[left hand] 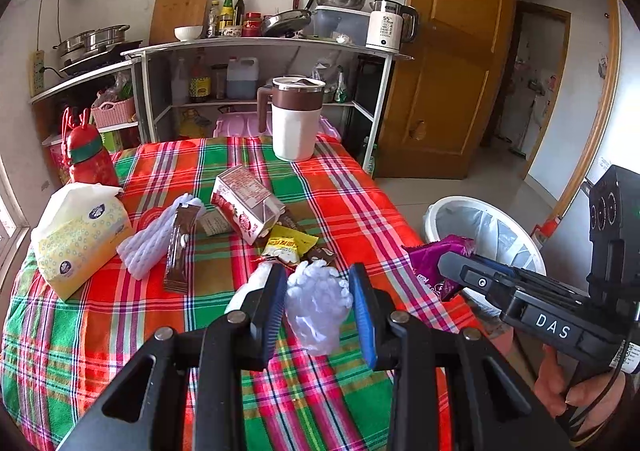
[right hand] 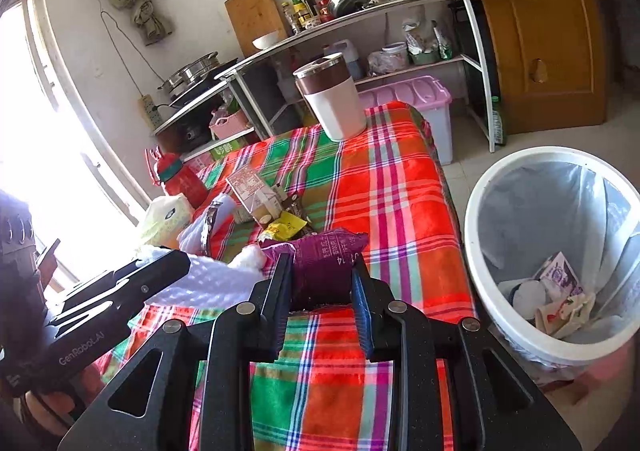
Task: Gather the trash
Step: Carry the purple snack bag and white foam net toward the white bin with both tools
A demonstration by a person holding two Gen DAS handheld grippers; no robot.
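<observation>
The left gripper [left hand: 319,305] pinched white foam wrap [left hand: 318,307], the right gripper [right hand: 322,285] a purple wrapper [right hand: 320,257], the bin [right hand: 492,303] at three o'clock.

Colours, table and bin

Plaid tablecloth [left hand: 352,207] under both grippers: red, green, white, pink stripes. Left gripper [left hand: 320,303]: black frame, blue pads, white foam netting [left hand: 316,307] between. Right gripper [right hand: 322,291]: purple wrapper [right hand: 328,255], white print. Beyond: yellow packet [left hand: 286,245], red bottle [left hand: 90,159]. White bin [right hand: 480,211] right.
</observation>
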